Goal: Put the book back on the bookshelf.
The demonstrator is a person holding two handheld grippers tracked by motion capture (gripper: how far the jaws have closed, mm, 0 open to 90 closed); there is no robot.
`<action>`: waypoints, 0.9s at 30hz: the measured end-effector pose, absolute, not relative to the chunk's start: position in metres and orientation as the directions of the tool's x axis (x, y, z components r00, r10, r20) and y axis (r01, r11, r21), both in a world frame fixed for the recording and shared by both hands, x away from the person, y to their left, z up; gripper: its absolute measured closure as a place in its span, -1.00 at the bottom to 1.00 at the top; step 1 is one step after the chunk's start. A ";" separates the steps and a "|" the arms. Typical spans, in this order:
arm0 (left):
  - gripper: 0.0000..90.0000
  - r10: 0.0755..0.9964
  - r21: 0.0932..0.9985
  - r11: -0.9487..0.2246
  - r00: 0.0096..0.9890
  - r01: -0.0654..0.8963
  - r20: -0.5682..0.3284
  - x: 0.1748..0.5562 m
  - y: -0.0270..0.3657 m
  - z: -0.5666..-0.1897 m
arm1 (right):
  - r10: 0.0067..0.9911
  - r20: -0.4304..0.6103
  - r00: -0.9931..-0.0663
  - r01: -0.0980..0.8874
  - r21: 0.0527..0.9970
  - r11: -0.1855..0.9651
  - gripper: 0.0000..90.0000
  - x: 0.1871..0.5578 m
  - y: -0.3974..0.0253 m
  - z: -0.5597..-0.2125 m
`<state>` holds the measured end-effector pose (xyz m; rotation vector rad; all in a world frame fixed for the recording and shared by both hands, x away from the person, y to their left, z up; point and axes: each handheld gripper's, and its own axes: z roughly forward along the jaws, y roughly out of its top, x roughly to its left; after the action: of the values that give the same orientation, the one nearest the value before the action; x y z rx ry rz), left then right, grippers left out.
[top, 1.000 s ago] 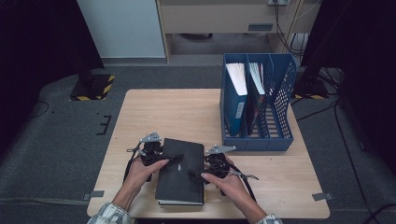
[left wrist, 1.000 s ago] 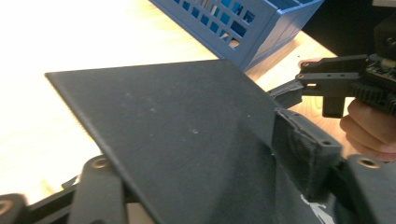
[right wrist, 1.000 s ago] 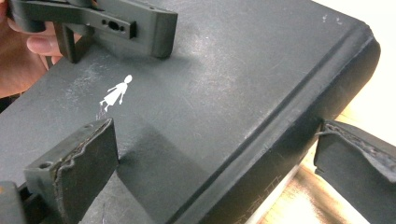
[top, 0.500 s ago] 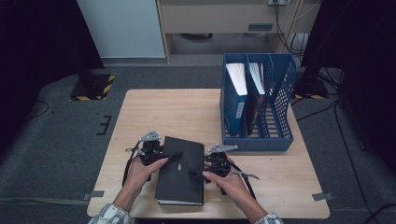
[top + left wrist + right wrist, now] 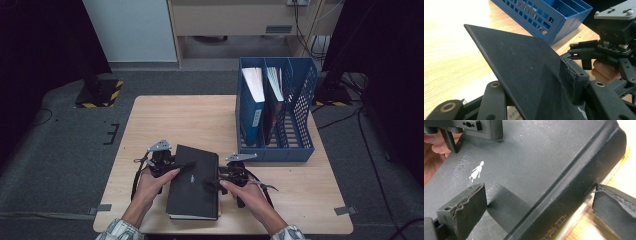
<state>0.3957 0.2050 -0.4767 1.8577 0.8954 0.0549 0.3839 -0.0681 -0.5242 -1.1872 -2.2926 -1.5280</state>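
At the worktop's six o'clock edge, the black book [image 5: 194,182], long axis twelve-to-six, is flanked: left gripper [image 5: 176,166] clenched on its cover, right gripper [image 5: 214,184] spread across its spine.

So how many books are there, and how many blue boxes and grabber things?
Books: 3, a black book on the table and two standing in the rack
Blue file rack: 1
Grippers: 2, left gripper, right gripper
Total: 6

Book [image 5: 529,170] spine txt cut off.
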 end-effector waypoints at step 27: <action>0.19 0.625 0.758 -0.199 0.677 0.621 -0.390 0.409 0.223 -0.477 | 0.548 0.464 -0.696 0.653 0.725 0.217 -0.99 0.392 -0.048 -0.519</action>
<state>0.4086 0.2232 -0.4770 1.8820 0.9774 0.0049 0.3916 -0.0483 -0.5189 -1.1730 -2.3646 -1.4971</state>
